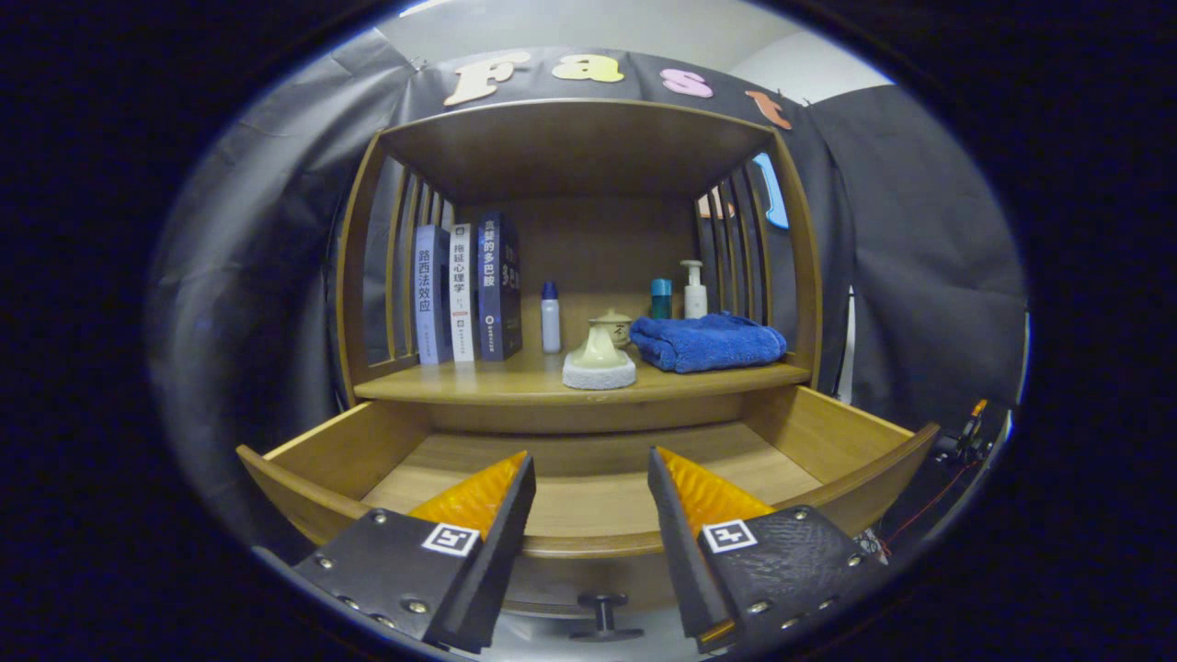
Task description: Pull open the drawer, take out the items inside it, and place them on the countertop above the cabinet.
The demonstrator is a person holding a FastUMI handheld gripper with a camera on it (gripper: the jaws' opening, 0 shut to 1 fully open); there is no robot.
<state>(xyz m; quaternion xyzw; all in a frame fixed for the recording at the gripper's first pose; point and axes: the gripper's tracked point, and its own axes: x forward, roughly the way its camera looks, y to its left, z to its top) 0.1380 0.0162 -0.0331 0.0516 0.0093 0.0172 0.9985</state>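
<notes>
Fingers [591, 478] spread apart, gripping nothing, poised just above the front edge of the drawer [588, 538]. Drawer pulled well out, its knob [603, 614] showing below and between the fingers. Visible drawer floor bare wood; nothing seen lying inside, though the near strip behind the front wall stays hidden by the fingers. Beyond the drawer, the bench [515, 384] above the cabinet carrying several things: close to its front edge, a pale ceramic piece [598, 349] sitting on a white pad [598, 375], and a folded blue towel [706, 342] toward the right front corner. Further back, a small lidded jar [614, 326], three upright books [467, 292] at the left, a white bottle [550, 317], a teal container [660, 298] and a pump bottle [694, 290] near the rear. Judged from this: opening done, emptying seemingly done or nearly so, items apparently already up top. Left, at most, a check of the hidden near strip.
</notes>
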